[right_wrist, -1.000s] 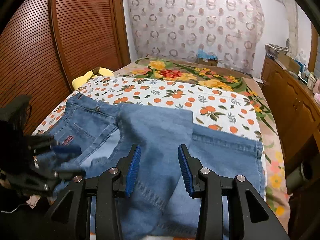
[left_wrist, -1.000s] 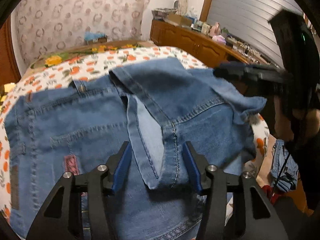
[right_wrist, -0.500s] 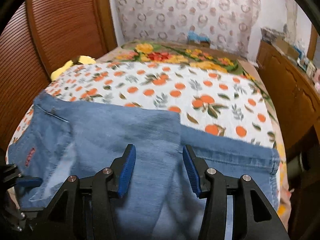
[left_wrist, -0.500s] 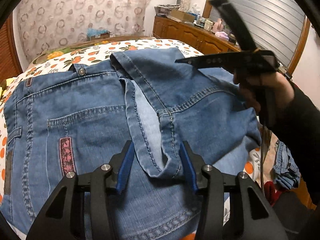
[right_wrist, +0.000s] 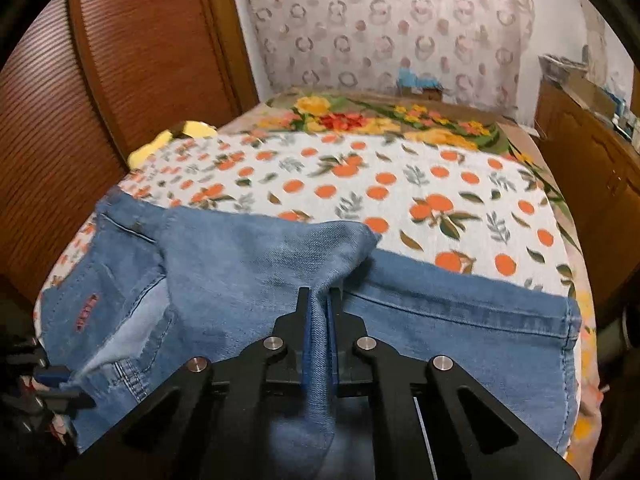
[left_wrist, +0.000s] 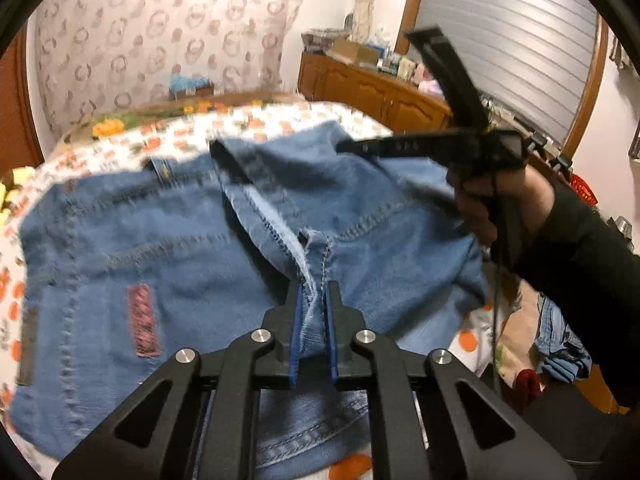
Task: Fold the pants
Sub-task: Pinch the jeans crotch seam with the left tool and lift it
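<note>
Denim pants (left_wrist: 168,264) fill mid-frame in left wrist view, my left gripper (left_wrist: 314,300) closing on crotch seam at lower centre | right wrist view: right gripper (right_wrist: 319,300) clamped on a raised leg fold; legs run rightward.

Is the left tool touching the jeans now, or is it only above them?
Touching. In the left wrist view the left tool has its blue pads pressed on a fold of the jeans at the crotch seam.
</note>
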The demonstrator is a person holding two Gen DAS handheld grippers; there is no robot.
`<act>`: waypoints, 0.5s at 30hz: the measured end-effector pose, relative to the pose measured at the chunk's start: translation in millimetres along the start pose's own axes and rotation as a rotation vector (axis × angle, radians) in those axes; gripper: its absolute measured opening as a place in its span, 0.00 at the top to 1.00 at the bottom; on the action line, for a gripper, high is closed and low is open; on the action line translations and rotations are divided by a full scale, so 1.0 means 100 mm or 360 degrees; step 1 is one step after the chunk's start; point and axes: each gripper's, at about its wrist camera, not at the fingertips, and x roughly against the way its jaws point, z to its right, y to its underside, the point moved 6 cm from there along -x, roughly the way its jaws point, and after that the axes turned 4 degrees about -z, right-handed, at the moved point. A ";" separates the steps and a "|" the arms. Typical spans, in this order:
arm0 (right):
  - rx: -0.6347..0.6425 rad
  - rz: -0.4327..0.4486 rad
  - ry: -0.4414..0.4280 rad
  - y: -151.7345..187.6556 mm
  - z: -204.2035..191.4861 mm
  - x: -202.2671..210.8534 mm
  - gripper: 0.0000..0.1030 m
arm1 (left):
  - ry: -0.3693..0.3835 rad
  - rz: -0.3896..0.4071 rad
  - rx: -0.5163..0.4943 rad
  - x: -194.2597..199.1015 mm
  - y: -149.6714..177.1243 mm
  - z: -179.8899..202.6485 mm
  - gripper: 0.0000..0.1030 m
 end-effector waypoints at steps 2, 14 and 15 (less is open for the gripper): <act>0.0011 0.0048 -0.0021 -0.03 -0.04 0.07 0.94 | -0.0011 0.0055 0.0003 0.18 -0.06 -0.04 0.89; 0.0191 0.0273 -0.0203 -0.33 -0.81 0.42 0.94 | -0.0183 0.0282 0.0137 1.12 -0.04 -0.69 0.90; 0.0204 0.0278 -0.0216 -0.34 -0.86 0.41 0.94 | -0.0208 0.0286 0.0144 1.17 -0.01 -0.75 0.90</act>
